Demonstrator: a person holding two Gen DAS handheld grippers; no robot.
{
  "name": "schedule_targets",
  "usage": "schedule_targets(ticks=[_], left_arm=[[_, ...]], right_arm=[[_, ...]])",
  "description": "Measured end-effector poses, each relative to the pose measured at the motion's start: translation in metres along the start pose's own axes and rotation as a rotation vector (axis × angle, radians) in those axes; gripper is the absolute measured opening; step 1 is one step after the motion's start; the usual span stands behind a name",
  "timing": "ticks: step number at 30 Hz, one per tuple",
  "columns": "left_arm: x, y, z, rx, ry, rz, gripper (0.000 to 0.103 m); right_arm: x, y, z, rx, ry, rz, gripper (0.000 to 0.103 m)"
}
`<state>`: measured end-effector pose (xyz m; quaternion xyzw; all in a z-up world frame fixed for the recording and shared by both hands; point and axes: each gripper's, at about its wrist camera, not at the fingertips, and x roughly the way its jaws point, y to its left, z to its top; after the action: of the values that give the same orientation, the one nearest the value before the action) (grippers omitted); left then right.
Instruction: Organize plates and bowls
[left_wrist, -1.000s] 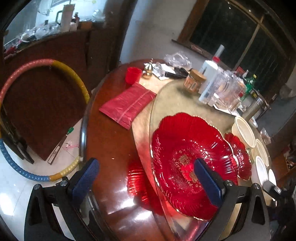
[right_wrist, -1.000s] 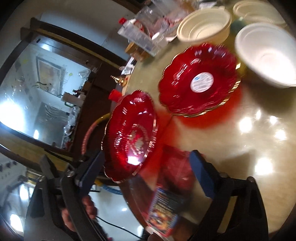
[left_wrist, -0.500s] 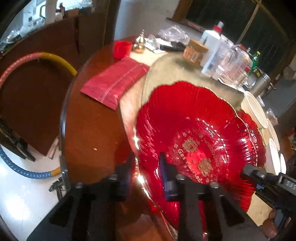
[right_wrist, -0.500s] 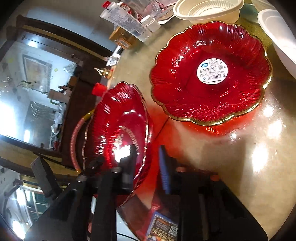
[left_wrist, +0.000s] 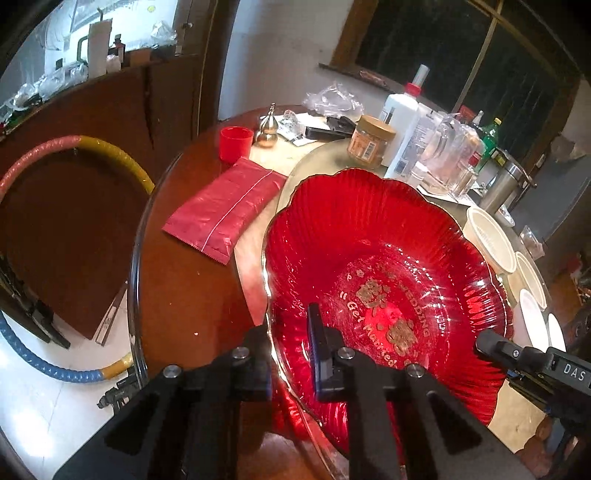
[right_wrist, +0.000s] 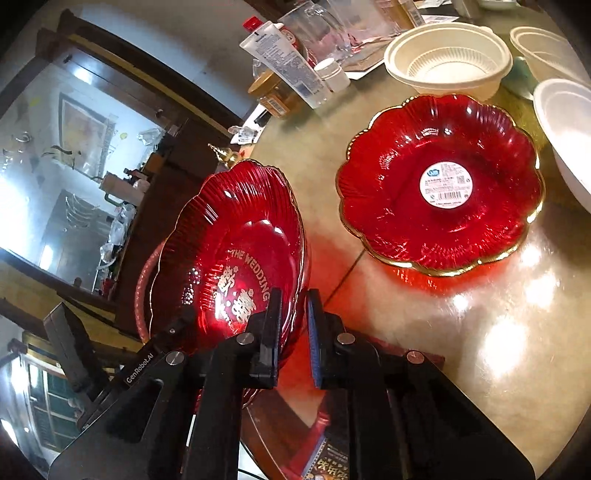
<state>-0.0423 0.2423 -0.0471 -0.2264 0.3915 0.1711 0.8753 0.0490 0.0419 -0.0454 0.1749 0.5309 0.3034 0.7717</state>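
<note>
2 red plates (right_wrist: 439, 184) (right_wrist: 229, 251), 3 white bowls (right_wrist: 447, 62), 1 red cup (left_wrist: 235, 143).

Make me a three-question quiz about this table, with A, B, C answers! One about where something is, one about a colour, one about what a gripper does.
1. Where is the sticker plate?
A) flat on the table, near a white bowl
B) on the floor
C) inside a bowl

2. What colour is the cup by the gold gourd?
A) blue
B) red
C) white

3. The left gripper is
A) wide open
B) holding a bowl
C) shut on the lettered plate's rim

Answers: 1 A, it lies on the tabletop; 2 B, it is plainly red; 3 C, it pinches that rim.
</note>
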Motion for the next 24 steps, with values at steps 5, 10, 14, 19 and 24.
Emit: schedule_targets(ticks=[5,10,14,19,24], left_arm=[[0.021,0.007,-0.007,-0.019,0.057,0.011,0.015],[0.029,0.009,-0.011,-0.021,0.063,0.026,0.019],[0.028,0.01,-0.01,-0.023,0.073,0.04,0.045],[0.006,0.028,-0.008,-0.108,-0.016,0.078,0.08],[-0.037,0.042,0.001,-0.206,-0.178,0.067,0.08]], right_arm=[[0.013,-0.008,-0.004,0.021,0.036,-0.005,0.013],[0.02,-0.014,-0.005,0.039,0.068,0.009,0.014],[0.018,-0.016,-0.006,0.053,0.076,0.022,0.016],[-0.007,-0.029,-0.008,0.088,0.021,0.083,0.052],[-0.051,-0.052,-0.011,0.142,-0.081,0.149,0.066]])
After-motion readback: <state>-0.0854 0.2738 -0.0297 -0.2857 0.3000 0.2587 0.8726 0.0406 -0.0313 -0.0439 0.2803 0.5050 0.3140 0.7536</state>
